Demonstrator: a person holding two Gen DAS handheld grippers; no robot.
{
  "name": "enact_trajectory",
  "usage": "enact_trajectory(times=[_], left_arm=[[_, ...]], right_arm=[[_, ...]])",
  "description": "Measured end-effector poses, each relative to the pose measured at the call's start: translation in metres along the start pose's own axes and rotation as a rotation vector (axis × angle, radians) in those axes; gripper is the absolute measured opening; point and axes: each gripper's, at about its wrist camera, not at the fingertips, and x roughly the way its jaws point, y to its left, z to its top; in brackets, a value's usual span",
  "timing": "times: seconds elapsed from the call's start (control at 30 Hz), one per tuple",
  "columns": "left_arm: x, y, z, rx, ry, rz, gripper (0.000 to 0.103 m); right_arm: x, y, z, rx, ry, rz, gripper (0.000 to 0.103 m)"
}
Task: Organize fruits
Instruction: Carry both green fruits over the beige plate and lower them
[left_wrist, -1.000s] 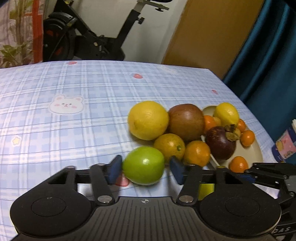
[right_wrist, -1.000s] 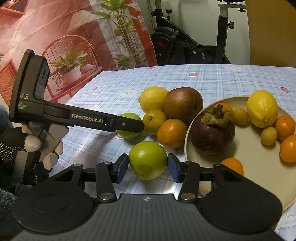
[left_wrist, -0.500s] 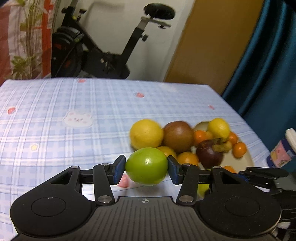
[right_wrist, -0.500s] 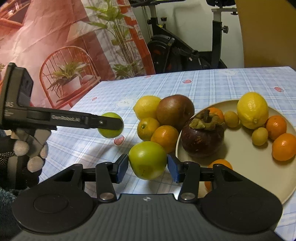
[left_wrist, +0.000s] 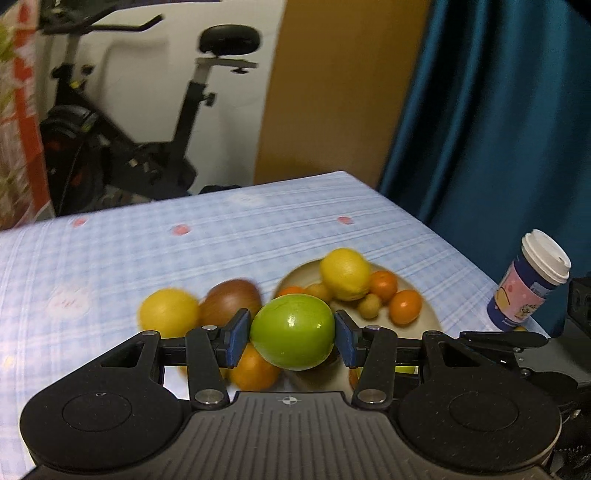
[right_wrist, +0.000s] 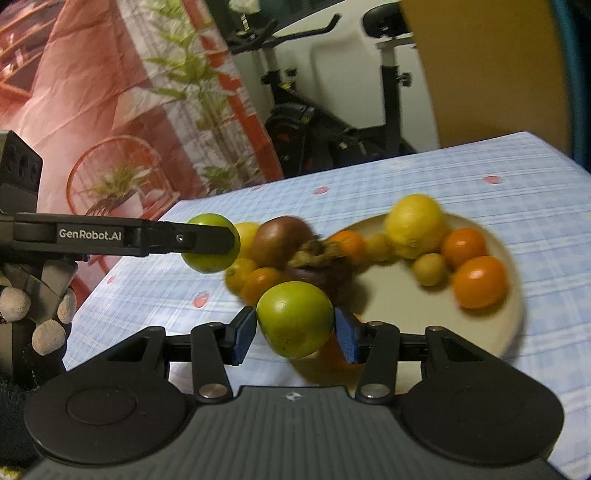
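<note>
My right claw (right_wrist: 294, 334) grips a green fruit (right_wrist: 294, 318) between both pads, lifted off the table (right_wrist: 517, 177), just short of the plate's near rim. My left claw (left_wrist: 291, 338) clamps a second green fruit (left_wrist: 292, 331), also in the air, above the loose pile beside the plate (left_wrist: 428, 321). Both look carried toward the plate because it collects the fruit; lemon (right_wrist: 413, 225) and small oranges (right_wrist: 478, 282) already lie on it. Loose pile remains near the plate's left rim: yellow fruit (left_wrist: 170, 312), brown fruit (left_wrist: 231, 301). Both claws point down and forward; gloved hand (right_wrist: 33, 317) holds the left handle. Cup (left_wrist: 528, 282) at the right edge.
</note>
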Motion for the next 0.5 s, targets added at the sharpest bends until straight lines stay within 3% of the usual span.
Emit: enact_trajectory(times=[0.5], left_arm=[[0.052, -0.042, 0.017, 0.127, 0.093, -0.015, 0.052]], right_arm=[[-0.019, -0.061, 0.001, 0.112, -0.085, -0.086, 0.049]])
